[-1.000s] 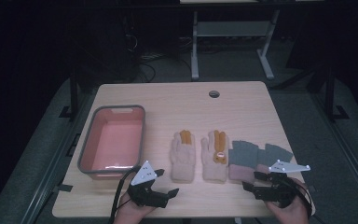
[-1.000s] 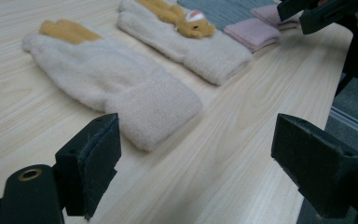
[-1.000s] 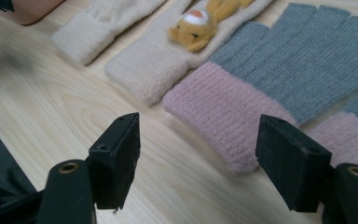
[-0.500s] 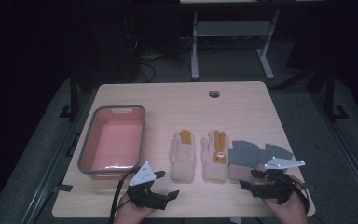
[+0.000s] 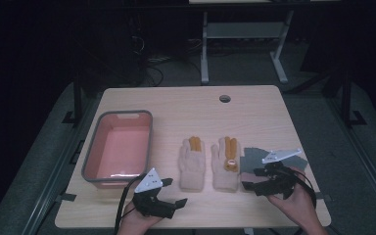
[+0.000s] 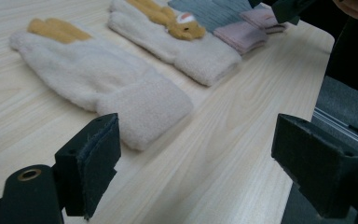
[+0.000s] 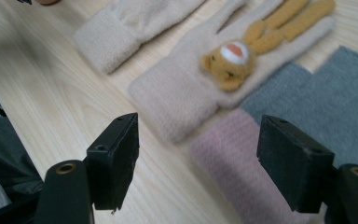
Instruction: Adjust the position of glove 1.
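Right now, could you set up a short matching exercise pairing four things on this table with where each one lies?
Things:
1. bin
2. plain glove
3. bear glove
4. grey gloves

Places:
A. under the right tool, at the table's right edge
B. left part of the table, beyond the left tool
C. middle of the table, next to the bin's side
D. between the plain glove and the grey gloves

Pairs: 1-B, 2-C, 3-D, 4-A. The left tool and right tool are both open and hold nothing.
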Motion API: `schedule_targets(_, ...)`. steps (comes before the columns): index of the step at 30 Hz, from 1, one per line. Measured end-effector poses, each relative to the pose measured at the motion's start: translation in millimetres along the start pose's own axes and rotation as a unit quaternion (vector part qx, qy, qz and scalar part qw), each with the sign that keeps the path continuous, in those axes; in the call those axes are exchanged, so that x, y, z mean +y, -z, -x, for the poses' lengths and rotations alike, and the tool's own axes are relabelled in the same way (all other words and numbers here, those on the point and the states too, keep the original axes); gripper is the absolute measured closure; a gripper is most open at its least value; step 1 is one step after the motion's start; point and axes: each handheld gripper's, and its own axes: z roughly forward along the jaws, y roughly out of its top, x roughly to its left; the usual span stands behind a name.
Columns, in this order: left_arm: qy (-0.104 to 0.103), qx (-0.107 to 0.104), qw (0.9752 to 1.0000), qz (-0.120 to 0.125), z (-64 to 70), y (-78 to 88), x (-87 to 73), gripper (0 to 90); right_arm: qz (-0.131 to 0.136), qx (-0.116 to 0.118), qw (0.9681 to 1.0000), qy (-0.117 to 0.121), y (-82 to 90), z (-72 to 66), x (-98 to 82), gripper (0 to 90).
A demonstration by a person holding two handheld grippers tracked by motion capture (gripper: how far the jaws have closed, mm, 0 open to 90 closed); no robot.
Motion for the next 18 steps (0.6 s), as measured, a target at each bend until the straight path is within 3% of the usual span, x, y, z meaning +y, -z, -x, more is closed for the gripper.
schedule_targets(6,-0.006,0.001,1.0,0.002,2.6,1.0,0.6,15.9,-0.027,0.007,0.9996,0.006,-10.4,2.4,23.0,30.4)
schedule_targets(13,-0.009,-0.001,1.0,-0.002,3.2,-1.1,0.7,15.9,-0.048,-0.005,0.9983,0.033,-24.0,3.2,48.4,32.0)
schedule_targets(16,-0.013,-0.001,0.9999,-0.001,3.6,-0.7,1.0,15.9,-0.054,-0.004,0.998,0.032,-29.4,4.8,54.1,32.0)
schedule_targets(18,-0.016,0.002,0.9999,-0.003,4.4,-0.4,1.5,15.9,-0.073,-0.007,0.9967,0.035,-40.1,6.2,62.0,33.2)
